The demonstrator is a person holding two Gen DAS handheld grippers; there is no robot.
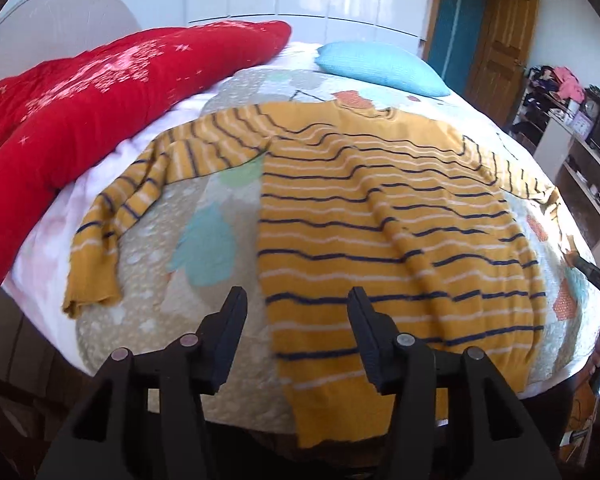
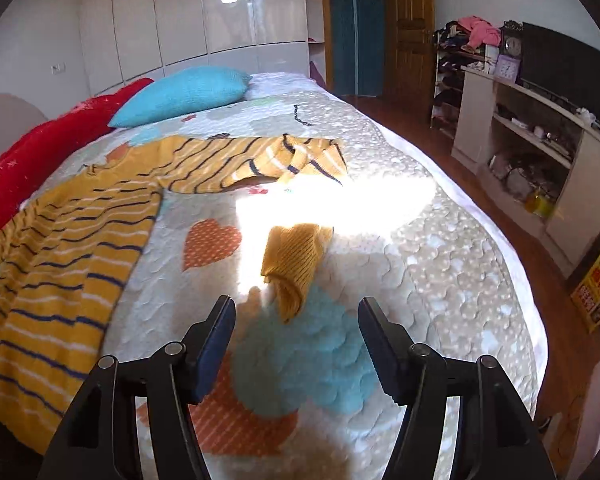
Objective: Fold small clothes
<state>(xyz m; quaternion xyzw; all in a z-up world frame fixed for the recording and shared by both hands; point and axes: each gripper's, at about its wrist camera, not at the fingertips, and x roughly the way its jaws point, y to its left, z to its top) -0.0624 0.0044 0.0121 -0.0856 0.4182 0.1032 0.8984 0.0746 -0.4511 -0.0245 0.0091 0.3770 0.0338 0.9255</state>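
Left wrist view first: the left hand-held gripper (image 1: 296,304) hovered with its jaws spread apart and nothing between them, above the near edge of the bed (image 1: 148,280). The sweater (image 1: 380,208), mustard with navy and white stripes, lay spread flat on the quilt, hem hanging over the near edge, one sleeve trailing out left toward the red blanket (image 1: 80,112). A blue pillow (image 1: 380,66) sat at the far side.

Over to the right wrist view: the right hand-held gripper (image 2: 296,320) was open too, jaws wide and empty, poised just short of the sweater's cuff (image 2: 294,260), which lay in a sunlit patch of the quilt. The sweater (image 2: 72,248) body sat off left, its sleeve bunched and twisted further back. A shelf unit (image 2: 540,140) stood at the right wall.
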